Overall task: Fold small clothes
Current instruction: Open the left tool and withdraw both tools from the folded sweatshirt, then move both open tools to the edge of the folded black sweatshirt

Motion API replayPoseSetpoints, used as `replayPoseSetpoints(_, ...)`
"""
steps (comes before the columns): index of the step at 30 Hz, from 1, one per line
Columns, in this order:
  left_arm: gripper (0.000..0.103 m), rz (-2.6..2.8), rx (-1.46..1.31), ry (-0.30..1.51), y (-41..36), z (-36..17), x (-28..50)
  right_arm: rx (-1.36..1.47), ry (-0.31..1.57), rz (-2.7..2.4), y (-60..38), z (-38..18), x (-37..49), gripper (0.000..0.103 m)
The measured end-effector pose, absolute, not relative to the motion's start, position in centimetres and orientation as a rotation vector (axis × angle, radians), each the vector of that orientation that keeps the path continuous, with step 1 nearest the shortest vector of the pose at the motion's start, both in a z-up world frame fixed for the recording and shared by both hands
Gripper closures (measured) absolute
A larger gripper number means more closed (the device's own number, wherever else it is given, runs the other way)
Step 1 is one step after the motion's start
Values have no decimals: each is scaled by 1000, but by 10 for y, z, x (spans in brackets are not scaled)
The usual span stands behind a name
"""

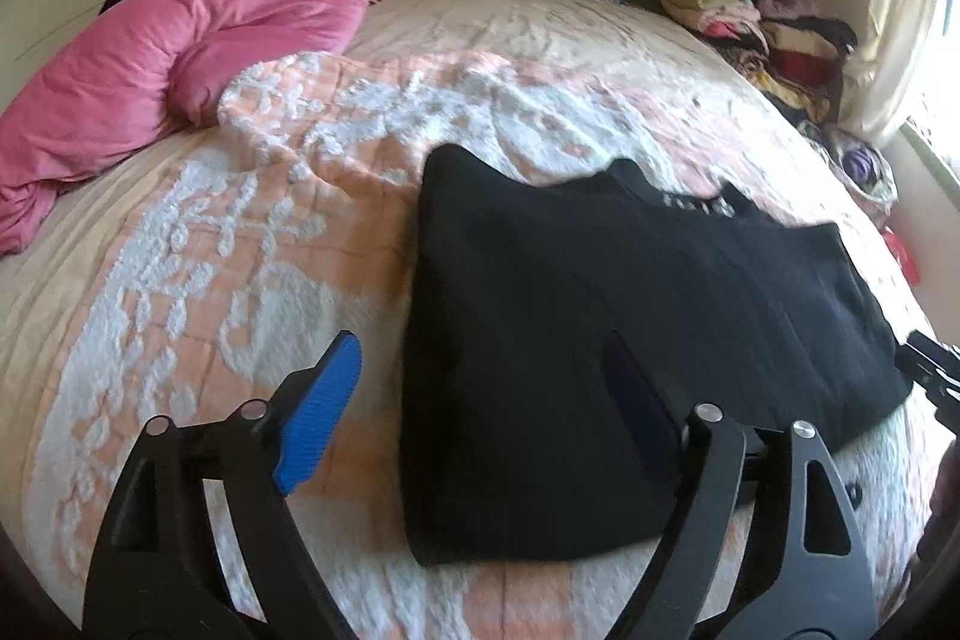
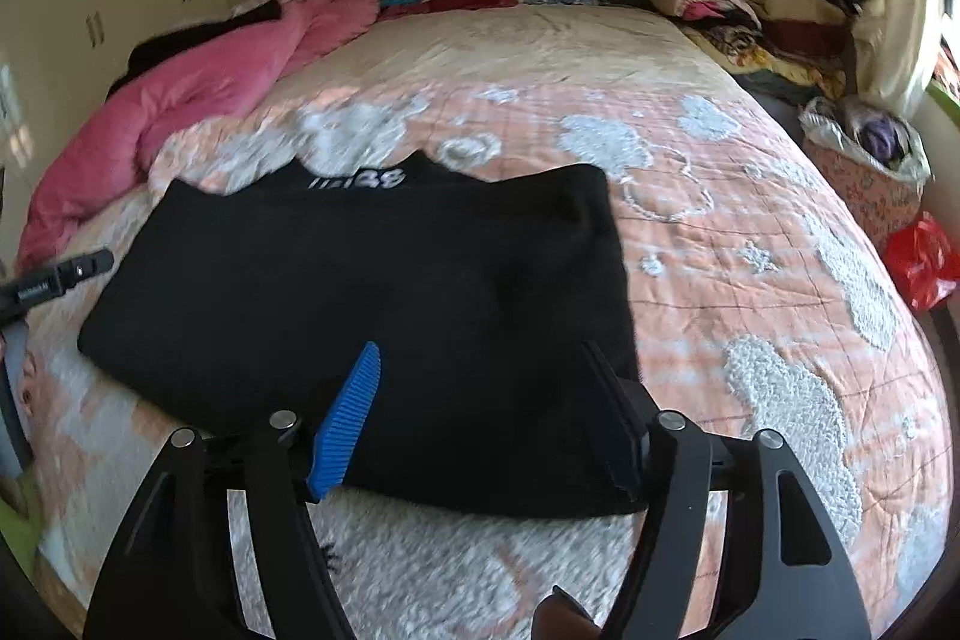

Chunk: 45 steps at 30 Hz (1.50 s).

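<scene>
Spread over the peach-and-white tufted bedspread (image 1: 252, 232), the black knit garment (image 1: 600, 316) lies folded into a flat rectangle, both the left gripper (image 1: 480, 418) and right gripper (image 2: 486, 412) parted, empty, further folding possibly left

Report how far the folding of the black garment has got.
Done: the black garment lies folded over on the bedspread, white lettering at its far edge. In hand: nothing; left gripper and right gripper are open above it. Left: possibly another fold, then stacking.
</scene>
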<state>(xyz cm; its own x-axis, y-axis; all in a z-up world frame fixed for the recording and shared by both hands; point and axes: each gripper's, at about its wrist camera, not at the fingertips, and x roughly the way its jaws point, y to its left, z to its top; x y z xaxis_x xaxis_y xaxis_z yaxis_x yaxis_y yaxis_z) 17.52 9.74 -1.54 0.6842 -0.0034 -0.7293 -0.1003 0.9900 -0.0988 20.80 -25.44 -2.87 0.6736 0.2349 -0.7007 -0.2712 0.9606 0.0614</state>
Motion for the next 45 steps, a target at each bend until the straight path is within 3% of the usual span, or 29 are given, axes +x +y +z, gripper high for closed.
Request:
replayPoseSetpoints(8, 16, 24, -129, 870, 86, -27, 162, -39, 801, 333, -242, -29, 196, 36)
replayPoseSetpoints(11, 16, 9, -132, 886, 84, -29, 159, -36, 805, 331, -240, -29, 194, 29)
replayPoseSetpoints(22, 16, -25, -135, 938, 77, -38, 152, -55, 818, 329, -229, -25, 194, 27)
replayPoseSetpoints(26, 16, -35, -140, 1019, 79, -57, 153, -69, 925, 308, -226, -44, 203, 24)
replayPoseSetpoints(39, 16, -14, -154, 997, 86, -51, 143, -20, 953, 296, -235, -54, 189, 23)
replayPoseSetpoints(45, 9, 60, -143, 957, 96, -39, 135, -10, 930, 314, -231, -43, 185, 17)
